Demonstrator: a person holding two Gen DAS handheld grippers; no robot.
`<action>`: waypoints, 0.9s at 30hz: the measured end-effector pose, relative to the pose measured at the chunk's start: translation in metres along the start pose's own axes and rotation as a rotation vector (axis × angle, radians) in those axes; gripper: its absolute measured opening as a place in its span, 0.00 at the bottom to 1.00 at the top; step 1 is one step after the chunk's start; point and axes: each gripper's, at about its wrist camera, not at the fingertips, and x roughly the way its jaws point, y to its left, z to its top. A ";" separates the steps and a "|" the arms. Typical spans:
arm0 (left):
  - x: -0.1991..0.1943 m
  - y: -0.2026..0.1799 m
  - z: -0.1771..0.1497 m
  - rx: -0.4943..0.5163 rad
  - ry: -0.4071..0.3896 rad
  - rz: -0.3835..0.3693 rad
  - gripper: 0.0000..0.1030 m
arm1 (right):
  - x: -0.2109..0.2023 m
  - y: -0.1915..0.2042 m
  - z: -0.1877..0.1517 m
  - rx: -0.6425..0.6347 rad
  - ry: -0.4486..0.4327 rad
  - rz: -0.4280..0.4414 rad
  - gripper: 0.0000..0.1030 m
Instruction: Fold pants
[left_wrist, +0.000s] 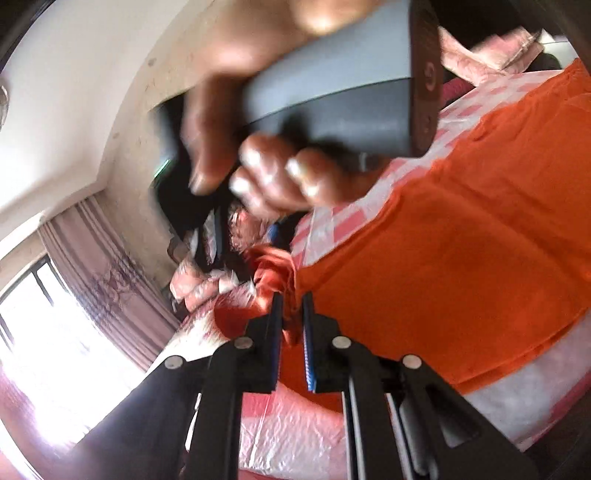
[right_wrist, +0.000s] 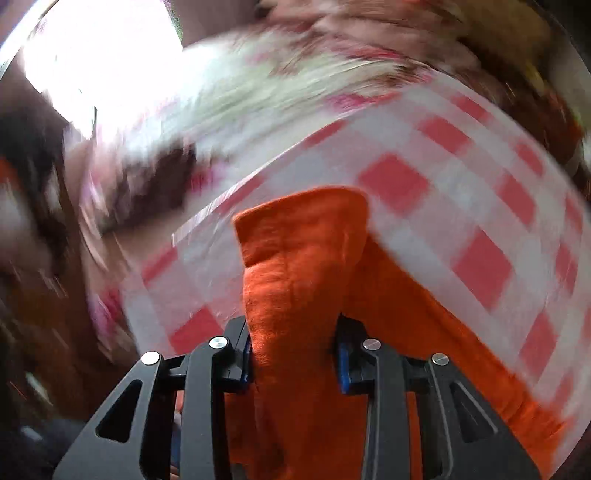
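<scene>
Gripper pair: your left gripper (left_wrist: 293, 325) pinches an edge of the soft orange pants (left_wrist: 461, 236); your right gripper (right_wrist: 293, 350) clamps a thick, limp fold.

Your orange pants (right_wrist: 295, 266) are cloth, matt, slightly fuzzy like fleece. The checked cover (right_wrist: 461, 206) under them looks like thin plastic sheet, faintly shiny and crinkled. Your left gripper (left_wrist: 292, 321) is matt black plastic with blue pads and bright metal pins; the right gripper (right_wrist: 293, 347) looks the same. The curtain (left_wrist: 92, 266) is cloth, and the wall (left_wrist: 66, 92) is smooth and matt.
</scene>
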 end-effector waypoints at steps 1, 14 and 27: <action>-0.002 -0.003 0.000 0.006 -0.007 -0.012 0.10 | -0.006 -0.014 -0.004 0.052 -0.012 0.034 0.55; -0.017 0.003 -0.010 0.012 0.000 -0.083 0.10 | -0.042 -0.100 -0.086 0.316 -0.096 0.164 0.68; -0.046 0.008 0.020 -0.018 -0.024 -0.095 0.10 | -0.014 -0.077 -0.086 0.394 -0.040 0.417 0.75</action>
